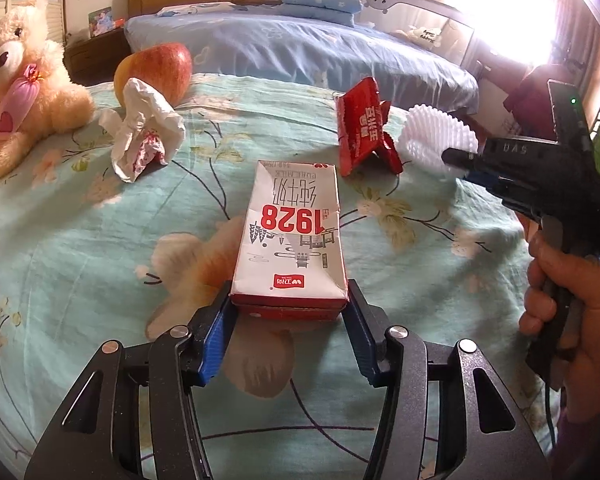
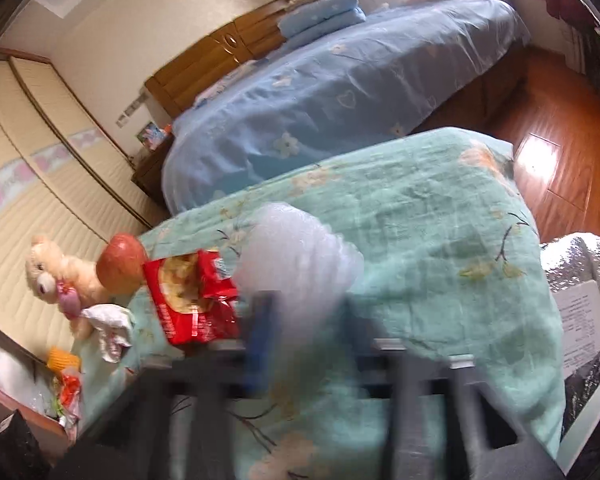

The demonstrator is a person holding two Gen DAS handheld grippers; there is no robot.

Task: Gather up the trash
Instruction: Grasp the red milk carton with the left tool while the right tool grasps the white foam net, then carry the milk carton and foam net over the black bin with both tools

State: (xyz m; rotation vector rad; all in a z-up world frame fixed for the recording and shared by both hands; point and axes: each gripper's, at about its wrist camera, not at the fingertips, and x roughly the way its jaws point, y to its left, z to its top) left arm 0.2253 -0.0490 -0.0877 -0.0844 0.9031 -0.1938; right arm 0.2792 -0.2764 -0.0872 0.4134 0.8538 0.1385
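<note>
A white and red milk carton [image 1: 290,236] marked 1928 lies on the green floral cloth [image 1: 80,248]. My left gripper [image 1: 289,304] is shut on the carton's near end. A red snack wrapper [image 1: 364,128] stands behind it, also in the right wrist view [image 2: 192,300]. My right gripper [image 1: 456,160] is shut on a white foam fruit net [image 1: 440,136]; in the blurred right wrist view the net [image 2: 300,256] sits between its fingers [image 2: 260,336]. A crumpled white tissue [image 1: 144,132] lies at the left, also in the right wrist view [image 2: 110,326].
A red apple [image 1: 156,70] and a plush bear [image 1: 20,80] sit at the cloth's far left. A blue bed [image 1: 300,52] stands behind. A silver bag [image 2: 580,280] lies at the right edge, wood floor [image 2: 560,160] beyond. Bits of litter [image 2: 66,384] lie low at the left.
</note>
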